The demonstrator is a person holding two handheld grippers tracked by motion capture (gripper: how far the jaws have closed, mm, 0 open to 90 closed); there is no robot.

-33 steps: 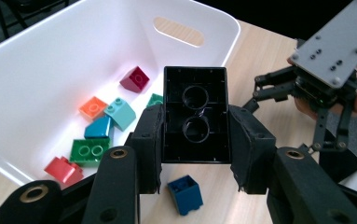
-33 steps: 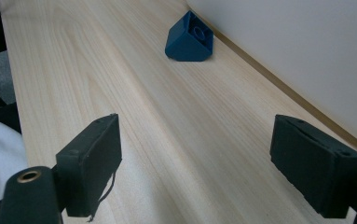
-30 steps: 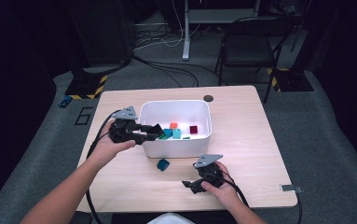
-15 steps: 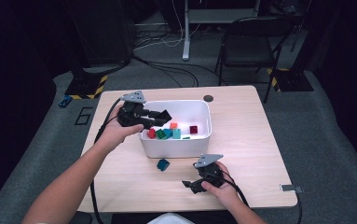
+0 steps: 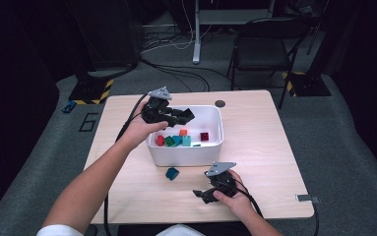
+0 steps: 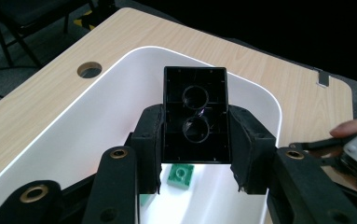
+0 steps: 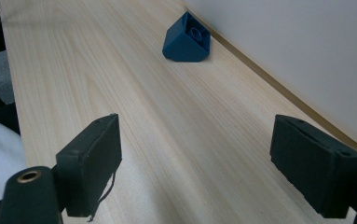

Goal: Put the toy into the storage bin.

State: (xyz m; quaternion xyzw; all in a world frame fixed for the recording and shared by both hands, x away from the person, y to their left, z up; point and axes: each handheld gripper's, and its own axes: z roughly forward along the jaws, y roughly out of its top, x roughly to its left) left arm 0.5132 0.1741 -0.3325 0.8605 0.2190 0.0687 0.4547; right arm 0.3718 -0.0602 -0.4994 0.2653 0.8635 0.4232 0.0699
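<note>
Since a second ago, left claw point(image 5: 183, 117) carried from the bin's outer left wall up and over its back left rim, black brick point(image 6: 195, 114) along with it; right claw point(image 5: 204, 193) unmoved. Left claw now clenched on the black brick, pads point(image 6: 149, 140) pressing its two long sides, hollow underside with two round tubes facing the camera, brick standing up past the jaw tips. Directly below and beyond that claw, the white bin point(image 5: 215, 147); under the held brick, a green brick point(image 6: 181, 176) on the bin floor. Further in, red, teal, orange and dark red bricks, all below and to the claw's right in the high view. Right claw released, jaws wide apart and empty, resting low on the counter point(image 5: 269, 147) near its front edge. Ahead of it, between the jaws' line and slightly left, a blue sloped brick point(image 7: 187, 39) lying on the counter just beside the bin's front wall.
</note>
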